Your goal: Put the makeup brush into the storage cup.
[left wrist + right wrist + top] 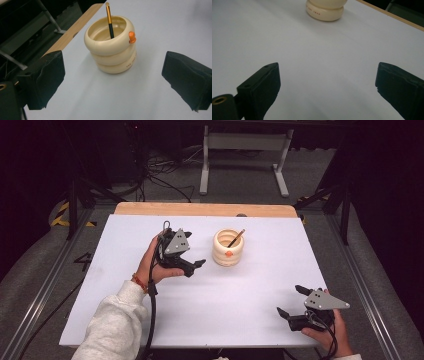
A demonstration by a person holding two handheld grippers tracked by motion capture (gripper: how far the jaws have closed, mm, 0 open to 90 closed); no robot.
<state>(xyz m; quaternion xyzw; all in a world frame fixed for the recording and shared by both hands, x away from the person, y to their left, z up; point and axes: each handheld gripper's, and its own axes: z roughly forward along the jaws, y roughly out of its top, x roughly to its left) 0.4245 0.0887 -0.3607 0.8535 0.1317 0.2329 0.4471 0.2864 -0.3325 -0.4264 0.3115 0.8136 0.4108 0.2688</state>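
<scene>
the cream holder (228, 248) stands upright a little above the middle of the high view, on the white desk (250, 290), a squat pot built like 3 stacked rings with a small orange knob (228, 253) on its front. a slim brush (236, 238) leans inside it, dark at the lower shaft and gold higher up, its tip poking out over the rim toward the upper right. it leans because the pot is far wider than the stick, so it just rests against the wall.

the left tongs (192, 267) hang just left of the holder, near it but apart, with the jaws pointing across at it. in the left gripper view the holder (110, 45) sits in the upper middle of the frame, squarely between the 2 black pads, which stand wide and hold nothing. that line-up looks deliberate to me: the hand seems to be squaring up on the pot or the brush (109, 20) (which of the 2, i can't say).

the right tongs (292, 301) rest low in the lower right of the high view, well apart from the holder, jaws also spread wide and empty. their own view catches just the holder's base (325, 10) at the top edge, with bare desk between the pads. i'd guess this hand is parked out of the way, waiting its turn.
</scene>
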